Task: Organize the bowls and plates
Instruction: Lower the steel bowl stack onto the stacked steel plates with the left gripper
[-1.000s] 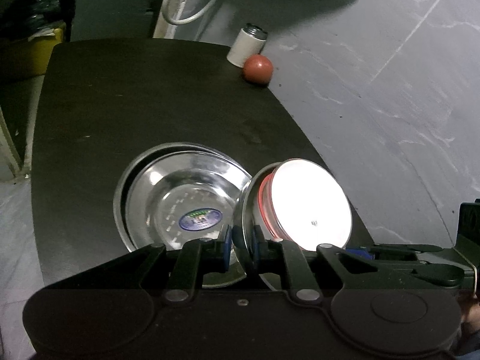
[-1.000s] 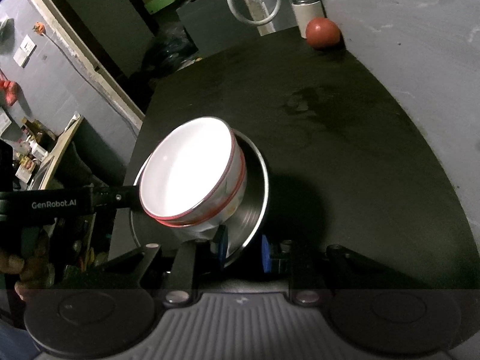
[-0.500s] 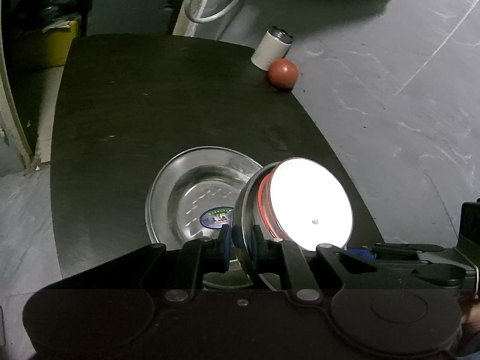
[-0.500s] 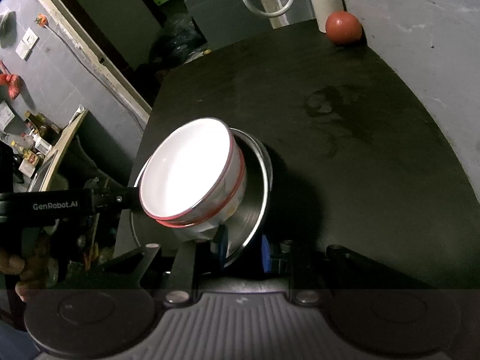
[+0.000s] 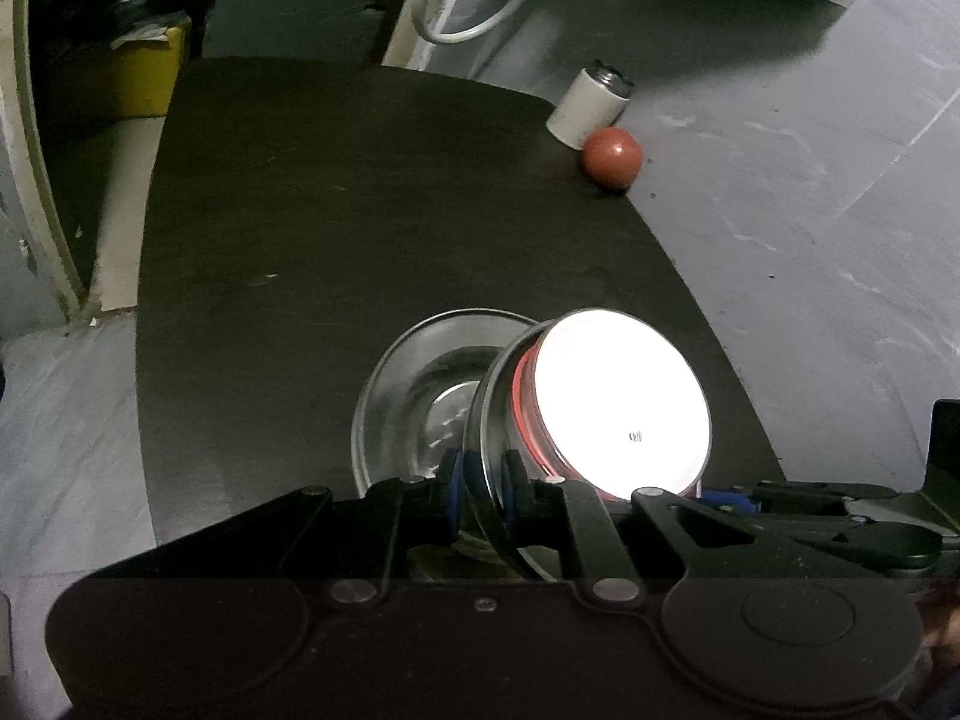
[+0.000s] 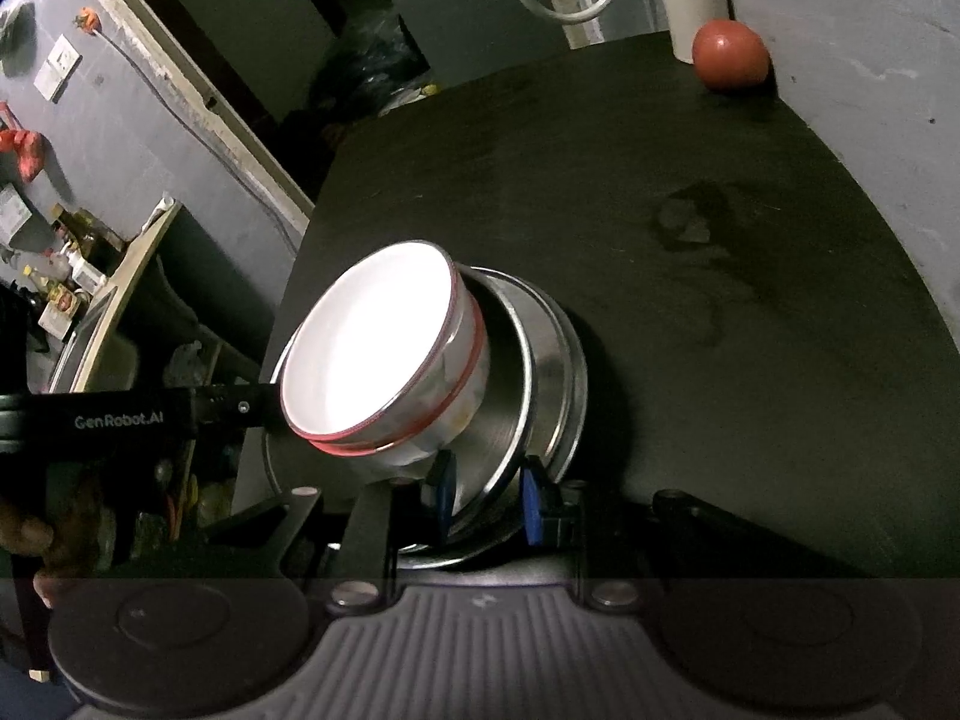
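Both your left gripper (image 5: 483, 483) and right gripper (image 6: 483, 501) are clenched on the tilted steel plate (image 6: 528, 384), directly above the steel dish (image 5: 408, 390) on the counter (image 5: 360, 228).

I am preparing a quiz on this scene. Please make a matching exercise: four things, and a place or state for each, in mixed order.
Things:
1. white red-rimmed ceramic bowl
2. round red fruit
3. lower steel plate
4. white cylindrical can

Places or states:
a. flat on the table
b. inside the tilted steel plate
c. at the far table edge
d. on the floor beyond the table

Pairs: 1-b, 2-c, 3-a, 4-d
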